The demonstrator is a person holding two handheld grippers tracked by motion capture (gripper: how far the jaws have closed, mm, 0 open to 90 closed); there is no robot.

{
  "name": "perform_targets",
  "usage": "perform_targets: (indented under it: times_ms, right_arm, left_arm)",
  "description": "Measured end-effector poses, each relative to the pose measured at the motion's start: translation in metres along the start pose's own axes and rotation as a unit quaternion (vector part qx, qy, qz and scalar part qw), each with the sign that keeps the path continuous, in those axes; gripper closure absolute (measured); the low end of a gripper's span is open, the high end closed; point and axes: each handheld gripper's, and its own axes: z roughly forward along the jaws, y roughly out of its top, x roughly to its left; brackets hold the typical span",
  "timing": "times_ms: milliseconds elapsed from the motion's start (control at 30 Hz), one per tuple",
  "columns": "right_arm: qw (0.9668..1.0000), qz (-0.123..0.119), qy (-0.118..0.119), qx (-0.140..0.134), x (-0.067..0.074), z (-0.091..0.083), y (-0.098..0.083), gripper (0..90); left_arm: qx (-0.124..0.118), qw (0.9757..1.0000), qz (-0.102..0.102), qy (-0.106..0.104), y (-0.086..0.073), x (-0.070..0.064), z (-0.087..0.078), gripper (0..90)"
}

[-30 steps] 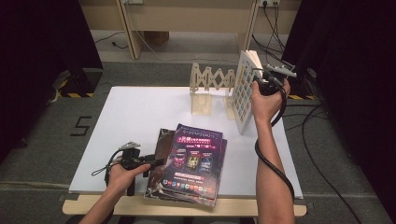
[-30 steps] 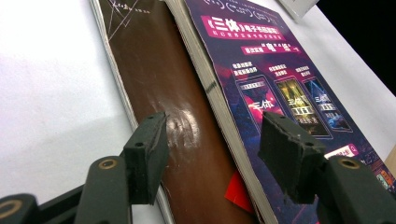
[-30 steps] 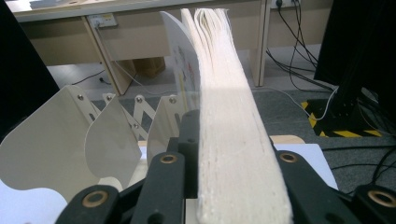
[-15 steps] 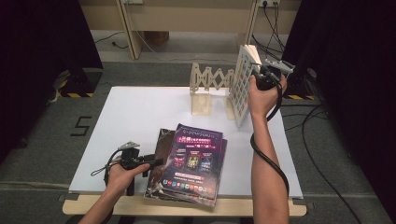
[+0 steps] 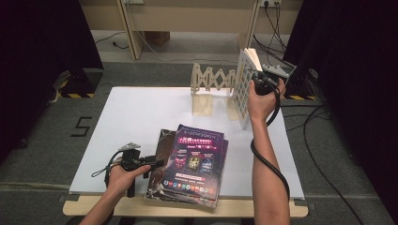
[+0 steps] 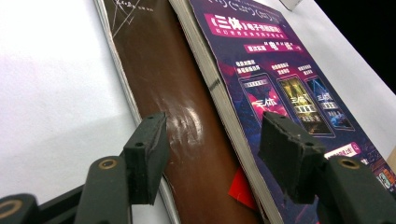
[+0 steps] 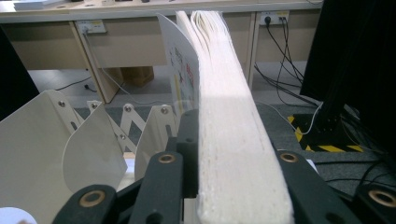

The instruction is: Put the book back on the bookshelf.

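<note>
Upright beside the rack (image 5: 213, 84), a book (image 5: 244, 86) was clamped in the right gripper (image 7: 224, 186). Near the stack (image 5: 190, 164), well short of the rack, the left gripper (image 6: 212, 156) stood apart. Loose pages might snag the rack's dividers.

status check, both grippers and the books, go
Left gripper open, jaws straddling the edge of the stacked books. Right gripper shut on white book, upright beside the wooden rack. Nothing blocking.

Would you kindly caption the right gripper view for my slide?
Right gripper clamps a thick white book upright beside an expanding rack.
</note>
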Motion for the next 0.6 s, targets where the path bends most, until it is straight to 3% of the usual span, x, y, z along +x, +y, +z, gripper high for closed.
perform_targets:
  times_ms: [600]
  right_arm:
    - [1.0,0.002,-0.006,0.003,-0.0059,-0.0075,-0.002,68.1]
  left_arm:
    - [-0.001,1.0,0.002,-0.001,-0.0008,-0.0011,-0.0004,41.0]
